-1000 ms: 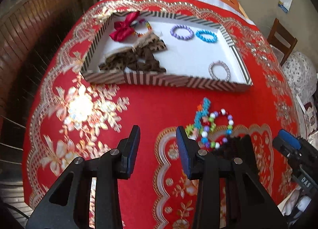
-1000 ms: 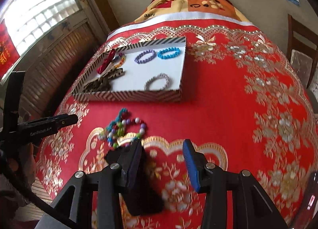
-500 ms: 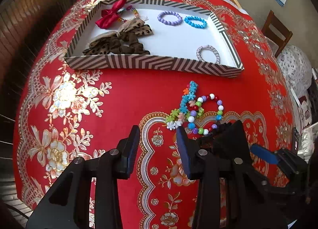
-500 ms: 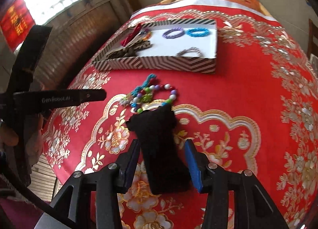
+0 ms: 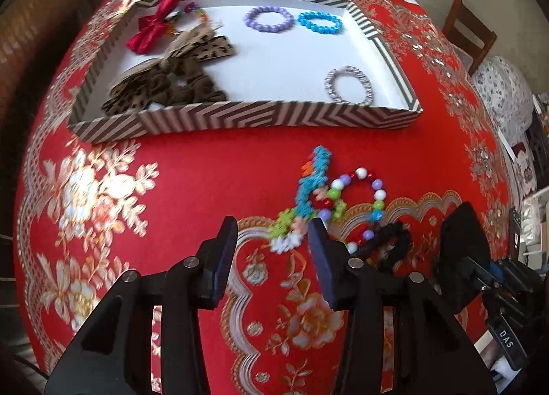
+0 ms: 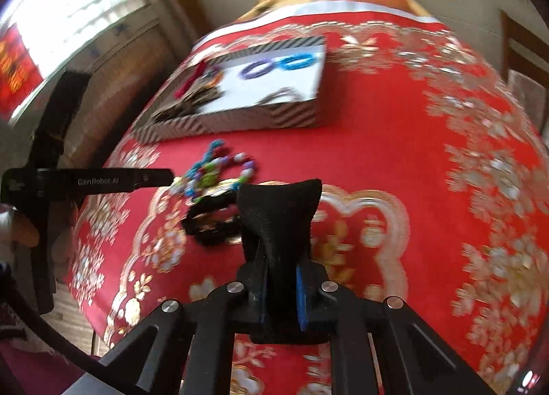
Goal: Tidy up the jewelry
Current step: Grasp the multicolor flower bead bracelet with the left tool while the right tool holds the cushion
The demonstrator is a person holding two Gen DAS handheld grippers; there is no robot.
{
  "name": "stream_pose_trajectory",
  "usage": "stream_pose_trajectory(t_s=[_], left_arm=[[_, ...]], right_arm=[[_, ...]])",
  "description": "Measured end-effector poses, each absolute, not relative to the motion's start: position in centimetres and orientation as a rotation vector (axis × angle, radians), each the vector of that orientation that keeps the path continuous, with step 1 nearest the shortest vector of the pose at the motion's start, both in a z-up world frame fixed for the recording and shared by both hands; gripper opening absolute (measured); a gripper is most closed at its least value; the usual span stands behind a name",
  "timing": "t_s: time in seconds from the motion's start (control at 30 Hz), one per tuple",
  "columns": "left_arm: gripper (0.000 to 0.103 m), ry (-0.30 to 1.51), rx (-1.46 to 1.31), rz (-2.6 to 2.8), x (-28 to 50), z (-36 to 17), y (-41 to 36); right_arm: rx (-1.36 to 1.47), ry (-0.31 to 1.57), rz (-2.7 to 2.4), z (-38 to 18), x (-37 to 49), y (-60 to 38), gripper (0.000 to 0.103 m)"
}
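- The right gripper [image 6: 279, 287] is clamped on a black cloth piece [image 6: 279, 213] and holds it above the red tablecloth [image 6: 394, 141].
- The left gripper [image 5: 272, 259] is open and empty, near a beaded pile [image 5: 329, 199].
- Doing it well likely means keeping a firm pinch, carrying the cloth over the striped tray [image 5: 274, 117] wall, and releasing onto bare white floor.
- In the tray: three bracelets, purple [image 5: 269, 19], blue [image 5: 319, 22] and silver [image 5: 349, 83]; one red bow [image 5: 154, 26]; brown bows, number unclear.
- On the tablecloth: the beaded pile and one black scrunchie [image 5: 391, 244].
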State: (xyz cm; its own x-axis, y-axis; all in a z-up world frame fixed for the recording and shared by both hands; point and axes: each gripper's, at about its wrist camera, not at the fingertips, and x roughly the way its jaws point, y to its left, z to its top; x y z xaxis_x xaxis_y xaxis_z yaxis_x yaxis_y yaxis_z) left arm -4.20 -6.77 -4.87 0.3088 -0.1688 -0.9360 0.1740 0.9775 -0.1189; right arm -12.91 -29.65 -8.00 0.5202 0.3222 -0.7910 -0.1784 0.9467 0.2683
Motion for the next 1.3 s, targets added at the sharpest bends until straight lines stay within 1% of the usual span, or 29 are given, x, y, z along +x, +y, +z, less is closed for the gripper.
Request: stream_pose_trajectory(t_s=[0.13, 0.23, 0.47, 0.77, 0.9, 1.13, 1.2, 1.23, 1.27, 1.3], left_arm=[[0.042, 1.208, 0.057, -0.280, -3.8, -4.3, -8.5], [0.042, 1.188, 0.169, -0.291, -3.6, -4.2, -9.9], [0.043, 1.253, 0.205, -0.278, -2.2, -5.9, -8.3], [0.043, 1.234, 0.279, -0.261, -1.0, -6.5, -7.6], [0.043, 1.311, 0.126, -0.308, -0.4, -6.6, -6.1], [0.044, 1.302, 0.177, -0.343, -1.3, -7.2, -8.4], [0.044, 1.271, 0.226, -0.351, -1.8, -7.3, -9.1], [0.042, 1.258, 0.253, -0.350, -2.0, -7.3, -9.4], [0.025, 1.242, 0.265, -0.342, -2.0, -7.3, -9.5], [0.012, 1.232, 0.249, -0.345, -1.8, -7.3, -9.3]], right_arm=[[0.175, 0.984, 0.255, -8.1, -13.1, -30.5, 0.012], [0.189, 0.996, 0.238, -8.4, -13.0, -30.7, 0.012], [0.211, 1.014, 0.221, -9.2, -13.2, -30.6, 0.012], [0.232, 1.023, 0.208, -9.5, -12.7, -30.6, 0.012], [0.220, 1.021, 0.205, -9.6, -12.5, -30.4, 0.012], [0.202, 1.014, 0.207, -9.7, -12.1, -30.0, 0.012], [0.203, 1.013, 0.210, -9.9, -11.9, -29.9, 0.012], [0.205, 1.012, 0.211, -9.9, -11.9, -29.9, 0.012], [0.208, 1.011, 0.213, -9.9, -12.0, -29.9, 0.012], [0.208, 1.007, 0.217, -9.8, -12.0, -29.9, 0.012]])
